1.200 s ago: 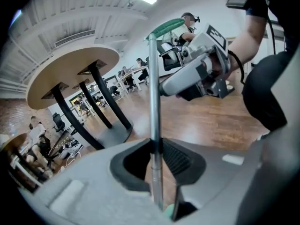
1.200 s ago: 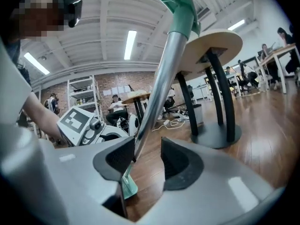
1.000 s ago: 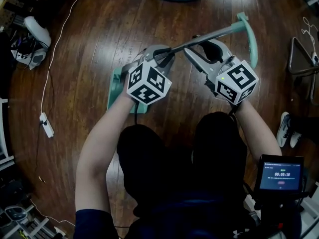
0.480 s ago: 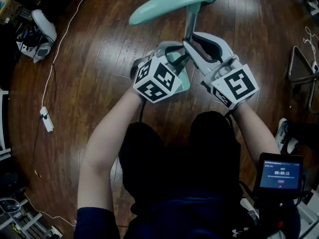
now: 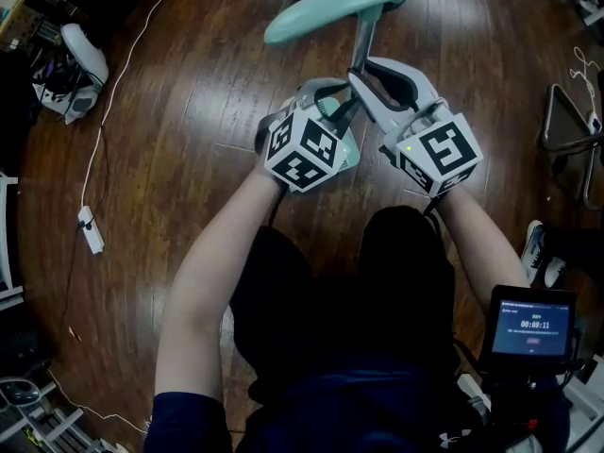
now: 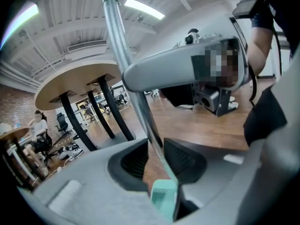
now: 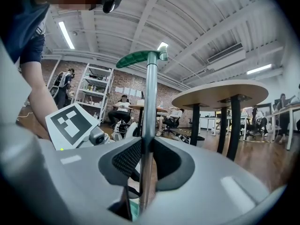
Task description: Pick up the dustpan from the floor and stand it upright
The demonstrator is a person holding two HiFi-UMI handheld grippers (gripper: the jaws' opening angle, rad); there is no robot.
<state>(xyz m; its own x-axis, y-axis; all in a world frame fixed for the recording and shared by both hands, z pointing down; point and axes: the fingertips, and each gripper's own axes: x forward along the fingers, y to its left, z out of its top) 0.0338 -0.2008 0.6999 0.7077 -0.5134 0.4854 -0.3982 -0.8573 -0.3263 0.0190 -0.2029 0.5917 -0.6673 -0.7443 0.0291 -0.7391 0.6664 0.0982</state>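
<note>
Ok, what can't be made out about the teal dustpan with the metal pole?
Whether the teal plastic pan rests on the wooden floor: head view, left gripper covers it; both gripper views show only a sliver below the jaws.
Left gripper view: jaws have just been opening round the metal pole; pad contact unclear.
Head view: black screen's text too small.

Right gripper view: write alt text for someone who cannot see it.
The right gripper, its jaws just closed, clamps the dustpan's upright metal pole, topped by a green handle. A marker cube shows at left; a round table stands at right.
</note>
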